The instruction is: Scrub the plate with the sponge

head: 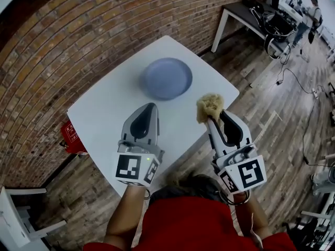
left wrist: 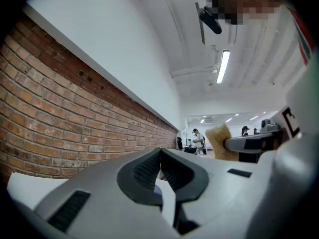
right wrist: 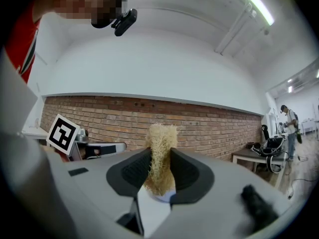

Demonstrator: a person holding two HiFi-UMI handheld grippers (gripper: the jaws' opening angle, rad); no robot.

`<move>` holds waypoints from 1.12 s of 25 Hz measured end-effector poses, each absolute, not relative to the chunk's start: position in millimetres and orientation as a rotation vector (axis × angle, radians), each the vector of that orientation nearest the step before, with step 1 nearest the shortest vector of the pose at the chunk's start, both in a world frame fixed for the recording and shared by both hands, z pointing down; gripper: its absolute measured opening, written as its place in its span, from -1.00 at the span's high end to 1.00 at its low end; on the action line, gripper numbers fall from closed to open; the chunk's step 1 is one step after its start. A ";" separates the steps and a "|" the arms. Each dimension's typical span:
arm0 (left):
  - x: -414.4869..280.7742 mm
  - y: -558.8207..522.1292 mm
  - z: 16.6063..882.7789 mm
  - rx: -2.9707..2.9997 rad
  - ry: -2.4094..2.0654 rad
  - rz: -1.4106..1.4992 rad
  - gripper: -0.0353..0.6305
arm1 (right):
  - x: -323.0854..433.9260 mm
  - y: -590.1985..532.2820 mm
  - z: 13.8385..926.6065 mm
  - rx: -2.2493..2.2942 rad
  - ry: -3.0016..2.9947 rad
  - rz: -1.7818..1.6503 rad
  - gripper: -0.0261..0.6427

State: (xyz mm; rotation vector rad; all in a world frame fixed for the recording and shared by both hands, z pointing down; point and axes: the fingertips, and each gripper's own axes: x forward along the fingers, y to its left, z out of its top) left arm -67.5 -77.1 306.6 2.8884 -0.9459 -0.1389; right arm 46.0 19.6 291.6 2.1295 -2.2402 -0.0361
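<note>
The right tongs (right wrist: 160, 171) pinch a tan fibrous sponge (right wrist: 160, 153) upright, facing a brick wall (right wrist: 199, 126).

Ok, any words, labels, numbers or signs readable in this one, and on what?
No readable words or numbers anywhere.
Red object by the table edge: pale marks, too small to read.
Square markers on the left claw and right claw: black-and-white patterns only, no letters.

LIGHT bright, even, from ceiling strip lamp (right wrist: 254, 3) above right hand-held gripper (right wrist: 160, 158) | SHADOWS faint | GLARE lamp blown white | DISTORTION strong fisheye, black corners | FOCUS near gripper body soft
</note>
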 end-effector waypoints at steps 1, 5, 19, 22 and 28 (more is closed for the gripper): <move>-65.8 -81.8 307.5 2.884 -0.948 -0.138 0.85 | 47.4 15.0 291.9 2.126 -2.240 -0.035 0.56; -58.2 -100.2 311.4 2.867 -0.966 -0.129 0.85 | 54.4 -5.8 292.6 2.102 -2.250 -0.041 0.56; -21.9 -172.2 321.5 2.801 -1.193 -0.081 0.85 | 96.8 -103.9 298.5 1.914 -2.401 -0.090 0.56; -14.7 -189.6 326.2 2.773 -1.257 -0.057 0.85 | 107.3 -127.3 301.6 1.862 -2.445 -0.084 0.56; -0.8 -220.4 333.5 2.702 -1.384 -0.016 0.85 | 127.6 -169.8 309.6 1.744 -2.533 -0.059 0.56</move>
